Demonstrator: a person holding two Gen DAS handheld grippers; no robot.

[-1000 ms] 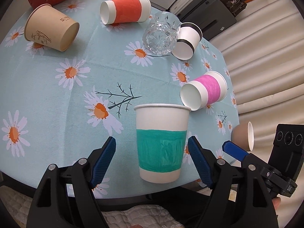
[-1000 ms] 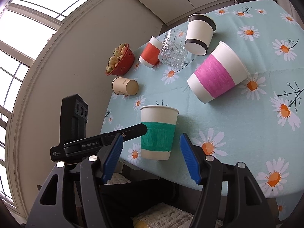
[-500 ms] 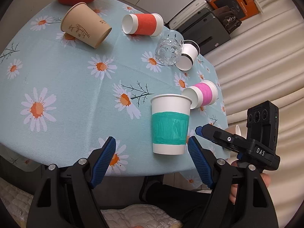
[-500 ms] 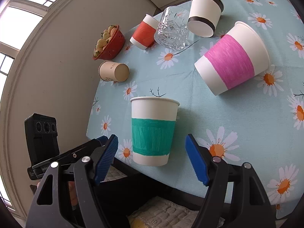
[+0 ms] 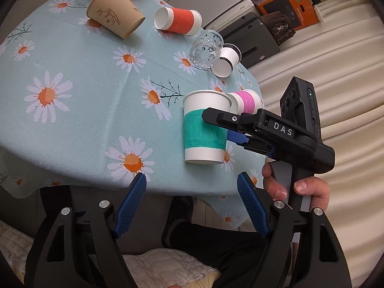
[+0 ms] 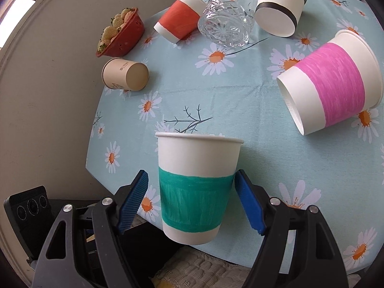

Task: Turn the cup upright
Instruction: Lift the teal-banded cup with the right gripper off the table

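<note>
Right gripper (image 6: 192,202) has closed in, fingers open astride upright green cup (image 6: 196,187); left gripper (image 5: 192,201) retreated, fingers open; pink cup (image 6: 332,81) beyond lies unflipped.

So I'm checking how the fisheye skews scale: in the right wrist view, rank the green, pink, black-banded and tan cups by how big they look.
1. Green cup, nearest the camera, so unsure.
2. Pink cup.
3. Black-banded cup.
4. Tan cup.

The green-banded white paper cup (image 5: 205,129) (image 6: 195,192) is standing upright, mouth up, near the table's edge.
</note>
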